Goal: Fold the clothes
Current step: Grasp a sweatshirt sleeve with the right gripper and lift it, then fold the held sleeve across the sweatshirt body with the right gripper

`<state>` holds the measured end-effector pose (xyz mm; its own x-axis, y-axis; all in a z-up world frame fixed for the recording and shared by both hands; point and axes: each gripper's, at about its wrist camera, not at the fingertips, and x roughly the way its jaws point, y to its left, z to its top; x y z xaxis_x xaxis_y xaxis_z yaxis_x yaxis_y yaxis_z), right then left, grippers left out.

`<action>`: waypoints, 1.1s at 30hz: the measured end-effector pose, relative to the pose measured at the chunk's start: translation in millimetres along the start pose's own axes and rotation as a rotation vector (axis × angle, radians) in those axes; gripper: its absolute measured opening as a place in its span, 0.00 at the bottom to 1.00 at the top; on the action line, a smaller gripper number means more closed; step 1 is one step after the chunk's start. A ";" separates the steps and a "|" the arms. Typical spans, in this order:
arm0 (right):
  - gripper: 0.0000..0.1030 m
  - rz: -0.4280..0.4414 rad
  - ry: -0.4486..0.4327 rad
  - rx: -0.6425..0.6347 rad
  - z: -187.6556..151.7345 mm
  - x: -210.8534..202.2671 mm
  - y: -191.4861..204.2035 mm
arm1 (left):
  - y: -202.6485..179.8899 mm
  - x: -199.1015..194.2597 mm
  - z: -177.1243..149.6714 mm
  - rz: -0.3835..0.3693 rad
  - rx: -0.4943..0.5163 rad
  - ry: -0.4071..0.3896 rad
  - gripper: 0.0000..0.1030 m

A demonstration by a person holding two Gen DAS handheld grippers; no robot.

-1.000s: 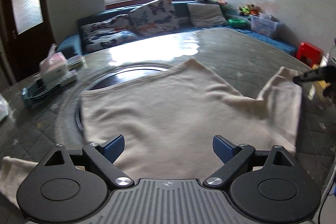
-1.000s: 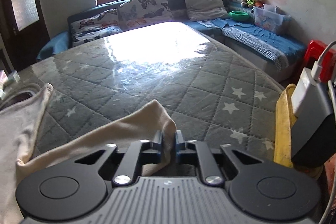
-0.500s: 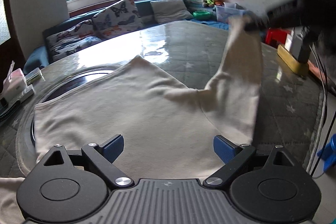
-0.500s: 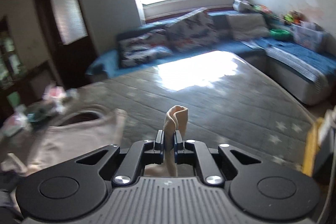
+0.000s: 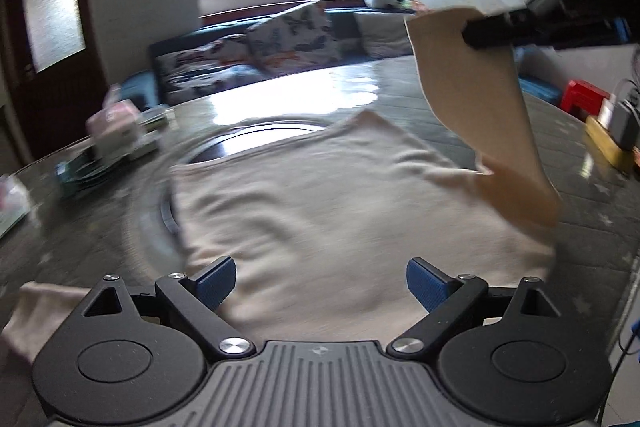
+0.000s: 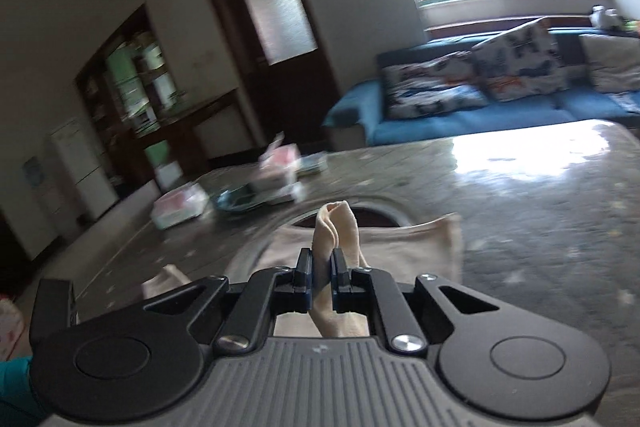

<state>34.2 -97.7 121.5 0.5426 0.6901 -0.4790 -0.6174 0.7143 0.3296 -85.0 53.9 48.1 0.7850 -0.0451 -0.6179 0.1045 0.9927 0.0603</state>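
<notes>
A cream shirt [image 5: 320, 219] lies spread on the grey quilted table [image 5: 580, 195]. My left gripper [image 5: 322, 279] is open and empty, low over the shirt's near edge. My right gripper [image 6: 321, 275] is shut on the shirt's right sleeve [image 6: 336, 227], whose end sticks up between the fingers. In the left wrist view the right gripper [image 5: 472, 37] holds that sleeve [image 5: 480, 99] high above the shirt's right side. The shirt's body also shows below in the right wrist view [image 6: 400, 247].
A round dark turntable [image 5: 256, 137] sits under the shirt's far edge. Tissue boxes and a tray [image 5: 116, 135] stand at the table's left. A yellow holder with a charger [image 5: 612, 139] is at the right edge. A blue sofa [image 6: 480, 107] lies beyond.
My right gripper has lifted the sleeve off the table and swung it up and to the left over the shirt. The left gripper has stayed open near the shirt's near edge.
</notes>
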 end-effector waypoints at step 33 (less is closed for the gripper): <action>0.17 -0.210 0.327 -0.201 -58.4 42.5 -32.2 | 9.3 3.6 -20.6 -0.016 -0.025 0.098 0.21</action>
<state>43.8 -98.2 43.0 0.4795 0.4360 -0.7616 -0.6293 0.7757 0.0479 -93.7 65.3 30.3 0.7196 -0.0514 -0.6925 0.1008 0.9944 0.0309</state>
